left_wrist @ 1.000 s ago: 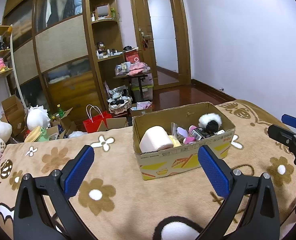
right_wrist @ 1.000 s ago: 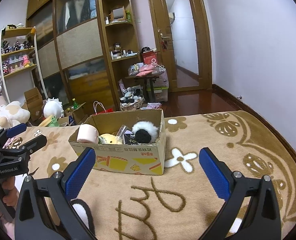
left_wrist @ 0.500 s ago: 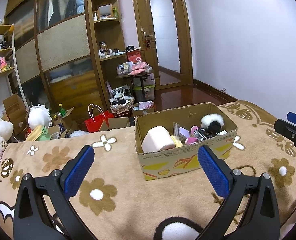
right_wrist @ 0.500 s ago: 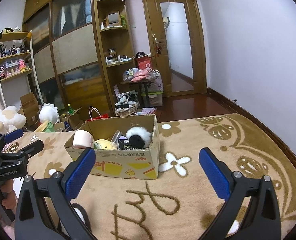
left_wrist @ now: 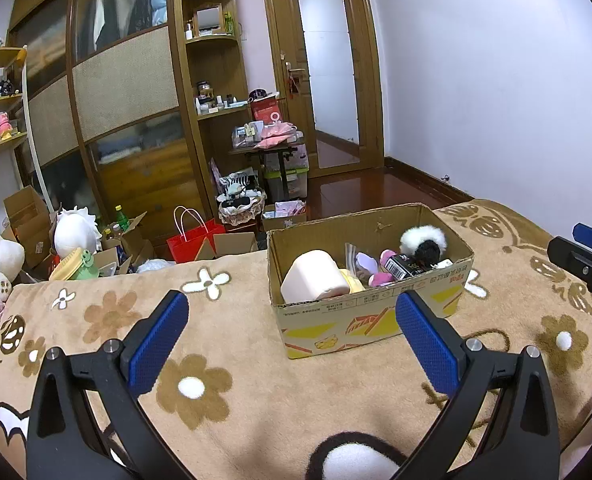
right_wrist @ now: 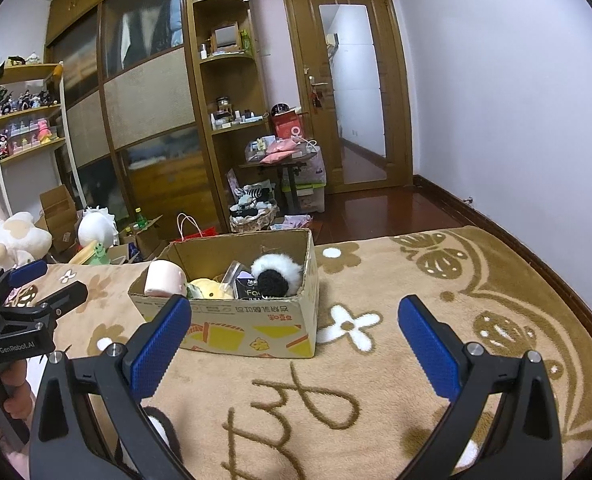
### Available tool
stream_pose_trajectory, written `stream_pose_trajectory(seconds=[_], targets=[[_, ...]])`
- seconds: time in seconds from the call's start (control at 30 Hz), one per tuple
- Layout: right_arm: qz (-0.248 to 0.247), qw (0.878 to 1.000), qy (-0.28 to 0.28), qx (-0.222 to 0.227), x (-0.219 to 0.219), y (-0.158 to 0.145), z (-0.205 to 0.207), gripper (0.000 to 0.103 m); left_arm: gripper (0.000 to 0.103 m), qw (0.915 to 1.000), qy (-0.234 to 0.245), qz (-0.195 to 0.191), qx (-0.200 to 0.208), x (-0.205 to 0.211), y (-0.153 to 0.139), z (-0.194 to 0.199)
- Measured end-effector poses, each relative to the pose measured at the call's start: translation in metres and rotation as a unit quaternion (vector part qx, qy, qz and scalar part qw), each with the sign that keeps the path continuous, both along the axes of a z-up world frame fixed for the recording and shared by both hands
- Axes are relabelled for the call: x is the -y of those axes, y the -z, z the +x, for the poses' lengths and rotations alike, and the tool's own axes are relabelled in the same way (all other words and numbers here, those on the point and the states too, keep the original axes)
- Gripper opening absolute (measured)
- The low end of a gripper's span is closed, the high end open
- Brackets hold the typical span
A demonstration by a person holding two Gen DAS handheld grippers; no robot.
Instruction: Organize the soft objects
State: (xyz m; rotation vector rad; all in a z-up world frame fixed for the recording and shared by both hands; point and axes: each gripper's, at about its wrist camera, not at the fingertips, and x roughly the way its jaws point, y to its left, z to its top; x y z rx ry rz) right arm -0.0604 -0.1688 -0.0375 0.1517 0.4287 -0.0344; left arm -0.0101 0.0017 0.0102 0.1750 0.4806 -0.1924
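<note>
An open cardboard box stands on a tan flowered blanket. Inside lie a pale pink cylinder plush, a yellow plush, a white-and-black fluffy ball, a small pink and lilac toy and a black packet. My left gripper hovers open, near side of the box, nothing between its blue pads. My right gripper is open and empty too, in front of the box's right corner. Each gripper shows at the edge of the other's view.
The blanket ends at the bed's far edge. Beyond it are a red bag, cartons, plush toys, a wicker basket, a small loaded table, wardrobe shelves and a door.
Both views have pulled back and tilted up slightly; the box sits a little lower and further right in the left view. Both grippers stay open and empty.
</note>
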Motion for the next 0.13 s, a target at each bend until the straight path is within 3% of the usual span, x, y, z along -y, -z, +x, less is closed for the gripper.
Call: stream_pose_trajectory(seconds=[0.13], targets=[[0.001, 1.0, -0.001, -0.001, 0.0003, -0.0003, -0.0009, 0.103, 0.102, 1.0, 0.0, 0.001, -0.001, 0.0006, 0.0, 0.0001]])
